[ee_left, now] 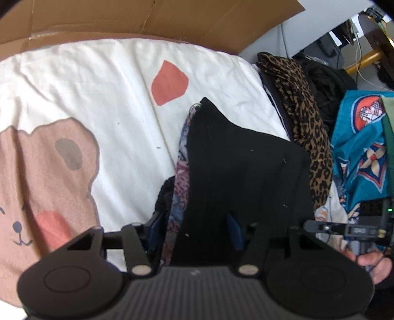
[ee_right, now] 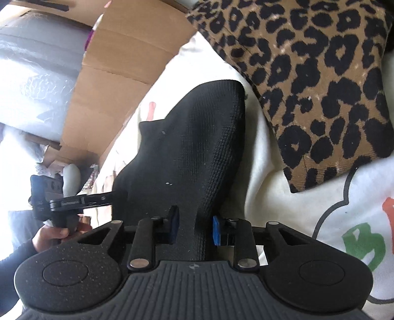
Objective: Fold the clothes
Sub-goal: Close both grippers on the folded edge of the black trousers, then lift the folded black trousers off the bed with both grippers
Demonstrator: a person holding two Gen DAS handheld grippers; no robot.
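A black knit garment (ee_left: 236, 167) with a patterned blue and pink lining along its left edge is held up above the white bed sheet (ee_left: 98, 81). My left gripper (ee_left: 197, 229) is shut on its near edge, with cloth draped over the blue pads. In the right wrist view the same black garment (ee_right: 197, 147) stands up between the blue pads (ee_right: 216, 231). My right gripper (ee_right: 194, 229) is shut on it. Each gripper shows at the edge of the other's view, with the person's hand.
The sheet carries a pink bear print (ee_left: 46, 177) and a red patch (ee_left: 168, 82). A leopard-print garment (ee_left: 305, 128) (ee_right: 315, 81) and a teal patterned cloth (ee_left: 359, 152) lie at the right. Cardboard (ee_left: 147, 17) stands behind the bed.
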